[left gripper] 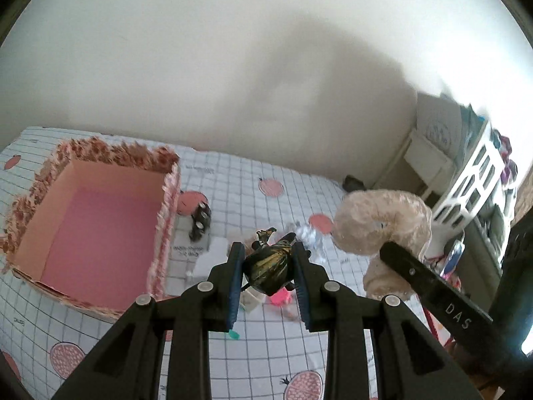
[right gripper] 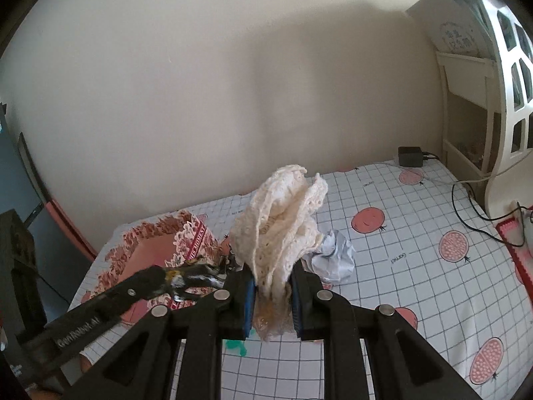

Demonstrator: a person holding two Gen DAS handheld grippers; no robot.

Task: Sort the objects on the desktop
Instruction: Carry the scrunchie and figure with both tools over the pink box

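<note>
Black-and-gold plastic fills the left gripper (left gripper: 268, 275): its blue pads are closed on a small toy figure (left gripper: 268, 265), held clear above the checked tablecloth (left gripper: 233, 180). The figure's long axis runs forward along the fingers, its head end poking out past the tips.

The right gripper (right gripper: 273, 295) is clamped on a bunched cream lace cloth (right gripper: 283, 226), which stands up out of the jaws and is likewise lifted off the surface.

What the coming move turns on, as I judge it, is the open pink box (left gripper: 96, 230). It sits toward the left edge of the tabletop, its back rim near the far edge by the wall. From the left gripper it lies to the left and slightly ahead, just beside the jaws; from the right gripper it lies further left, beyond the left gripper. So the left hand is the nearer one, and a short leftward carry would probably bring the toy over the opening, provided the box is where it belongs.

Other pieces lie loose on the cloth: a crumpled silver wrapper (right gripper: 331, 258) just right of centre and a small dark object (left gripper: 200, 221) beside the box's right wall.
</note>
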